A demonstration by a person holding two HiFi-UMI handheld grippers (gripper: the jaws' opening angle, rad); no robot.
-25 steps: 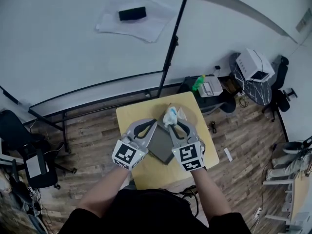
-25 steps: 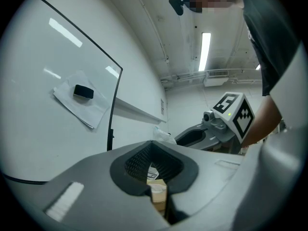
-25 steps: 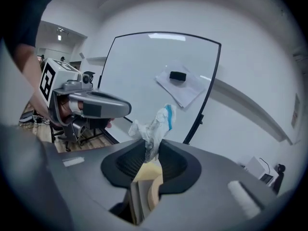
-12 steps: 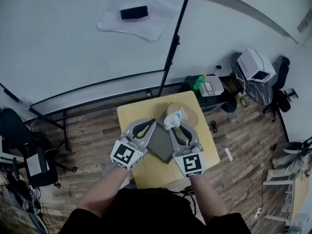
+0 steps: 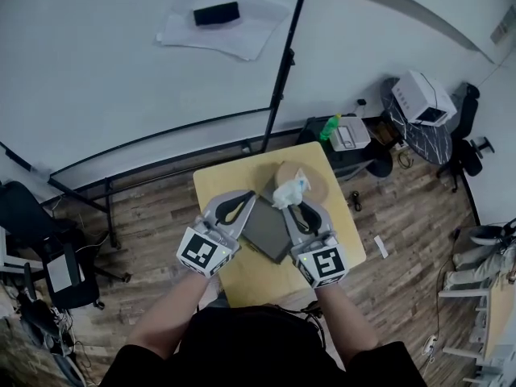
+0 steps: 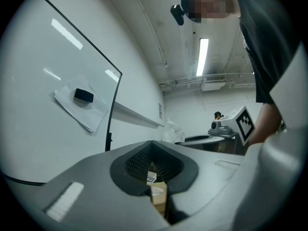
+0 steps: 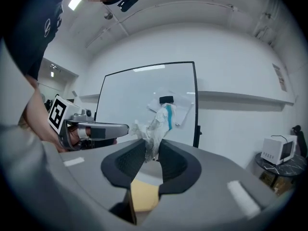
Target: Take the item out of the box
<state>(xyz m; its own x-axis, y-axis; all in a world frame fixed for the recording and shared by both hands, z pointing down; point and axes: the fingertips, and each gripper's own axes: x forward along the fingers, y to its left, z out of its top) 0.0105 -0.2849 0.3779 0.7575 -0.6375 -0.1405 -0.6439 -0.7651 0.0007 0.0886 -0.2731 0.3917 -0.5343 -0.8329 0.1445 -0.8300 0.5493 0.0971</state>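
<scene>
A crumpled clear plastic bag with a blue patch [image 5: 289, 190] hangs above the far part of the small yellow table [image 5: 250, 279]. My right gripper [image 5: 292, 205] is shut on the bag; in the right gripper view the bag [image 7: 156, 124] rises from between the pinched tips [image 7: 153, 146]. A flat dark grey box [image 5: 268, 228] lies on the table between both grippers, with a round brown piece [image 5: 313, 181] beyond it. My left gripper [image 5: 250, 201] sits at the box's left edge, its tips [image 6: 151, 143] together with nothing seen between them.
A whiteboard holds a paper sheet and a black eraser [image 5: 216, 13]. A black stand pole [image 5: 282, 79] rises behind the table. A dark chair [image 5: 32, 216] is at the left. A green bottle [image 5: 328, 127] and a white appliance [image 5: 423, 99] are at the right.
Both grippers have drifted slightly toward the person, the right one still carrying the bag. The box has not moved.
</scene>
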